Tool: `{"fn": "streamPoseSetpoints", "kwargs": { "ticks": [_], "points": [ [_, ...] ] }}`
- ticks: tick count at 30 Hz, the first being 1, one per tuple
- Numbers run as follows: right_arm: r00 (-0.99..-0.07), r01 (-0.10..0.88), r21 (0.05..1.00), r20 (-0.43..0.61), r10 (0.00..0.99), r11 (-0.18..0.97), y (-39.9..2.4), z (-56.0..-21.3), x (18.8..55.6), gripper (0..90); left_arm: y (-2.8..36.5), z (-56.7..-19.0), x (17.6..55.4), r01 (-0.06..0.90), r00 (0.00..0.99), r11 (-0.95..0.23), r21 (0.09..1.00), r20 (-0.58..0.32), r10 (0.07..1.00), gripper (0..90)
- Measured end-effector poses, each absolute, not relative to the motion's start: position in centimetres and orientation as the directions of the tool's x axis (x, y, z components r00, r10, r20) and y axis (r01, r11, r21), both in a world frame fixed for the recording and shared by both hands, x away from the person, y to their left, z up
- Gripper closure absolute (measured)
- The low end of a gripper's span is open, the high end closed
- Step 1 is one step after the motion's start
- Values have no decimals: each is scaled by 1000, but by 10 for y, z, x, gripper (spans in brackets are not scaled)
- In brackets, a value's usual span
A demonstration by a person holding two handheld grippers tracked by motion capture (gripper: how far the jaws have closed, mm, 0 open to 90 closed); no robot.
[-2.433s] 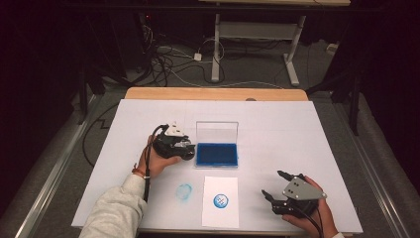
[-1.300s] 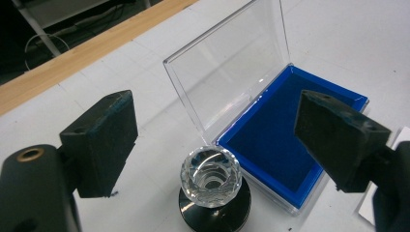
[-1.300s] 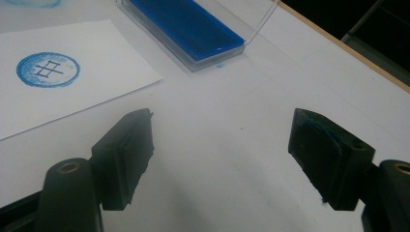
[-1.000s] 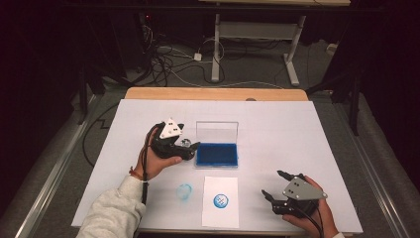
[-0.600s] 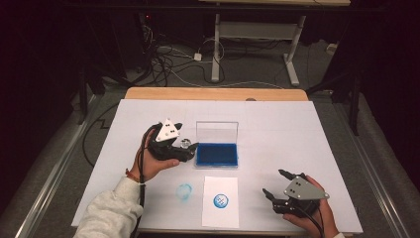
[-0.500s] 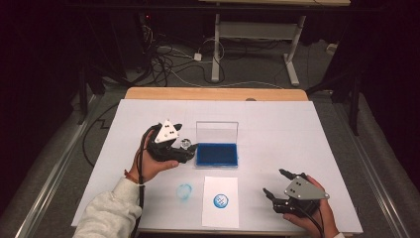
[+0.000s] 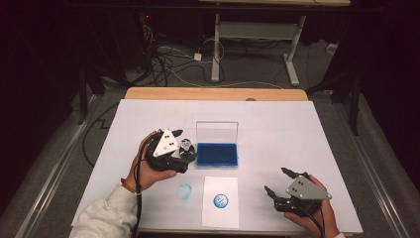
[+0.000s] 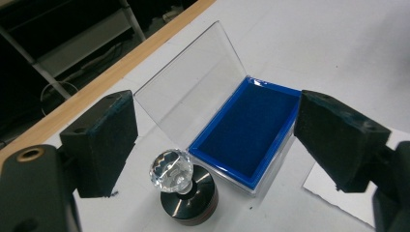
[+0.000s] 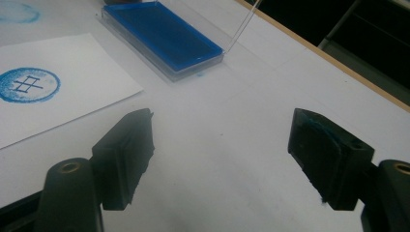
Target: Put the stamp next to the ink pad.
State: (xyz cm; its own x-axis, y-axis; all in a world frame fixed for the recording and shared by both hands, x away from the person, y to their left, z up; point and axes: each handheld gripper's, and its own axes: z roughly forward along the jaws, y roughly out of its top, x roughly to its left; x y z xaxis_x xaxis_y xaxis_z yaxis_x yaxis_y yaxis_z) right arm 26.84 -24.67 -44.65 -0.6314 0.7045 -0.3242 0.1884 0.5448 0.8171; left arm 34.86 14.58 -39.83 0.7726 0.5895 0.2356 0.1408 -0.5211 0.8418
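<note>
Stamp (image 8: 186, 186): faceted crystal knob, round black base.

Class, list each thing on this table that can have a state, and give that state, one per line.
Ink pad case: lid open, standing up, blue pad exposed.
Stamp: upright on the table beside the case, not gripped.
Paper sheet: flat, bearing a round blue stamp print.
Left gripper: open, jaws either side of the stamp.
Right gripper: open, nothing between its jaws.

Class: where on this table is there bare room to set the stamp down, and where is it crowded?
Free: right of the ink pad, and behind its lid to the wooden edge. Crowded: around the stamp, the paper and the blue smudge.
</note>
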Motion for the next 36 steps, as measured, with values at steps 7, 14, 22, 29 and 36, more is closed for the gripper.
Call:
{"fn": "streamPoseSetpoints", "kwargs": {
  "ticks": [7,14,22,29,36],
  "points": [
    [-630,188,816,-326,704,546,-247,-447,268,246,147,-402,338,110,766,-542,833,276,580,153],
    [-630,186,816,-329,703,548,-246,-446,268,246,150,-405,326,75,763,-552,830,309,568,153],
    [-629,184,817,-330,704,547,-246,-446,268,246,160,-409,315,70,758,-555,829,317,570,153],
    [-628,188,815,-329,705,548,-245,-446,268,246,168,-416,305,78,757,-564,822,319,570,153],
    [-627,188,815,-330,706,548,-245,-446,268,246,176,-425,298,90,744,-574,814,328,582,153]
  ]
}}
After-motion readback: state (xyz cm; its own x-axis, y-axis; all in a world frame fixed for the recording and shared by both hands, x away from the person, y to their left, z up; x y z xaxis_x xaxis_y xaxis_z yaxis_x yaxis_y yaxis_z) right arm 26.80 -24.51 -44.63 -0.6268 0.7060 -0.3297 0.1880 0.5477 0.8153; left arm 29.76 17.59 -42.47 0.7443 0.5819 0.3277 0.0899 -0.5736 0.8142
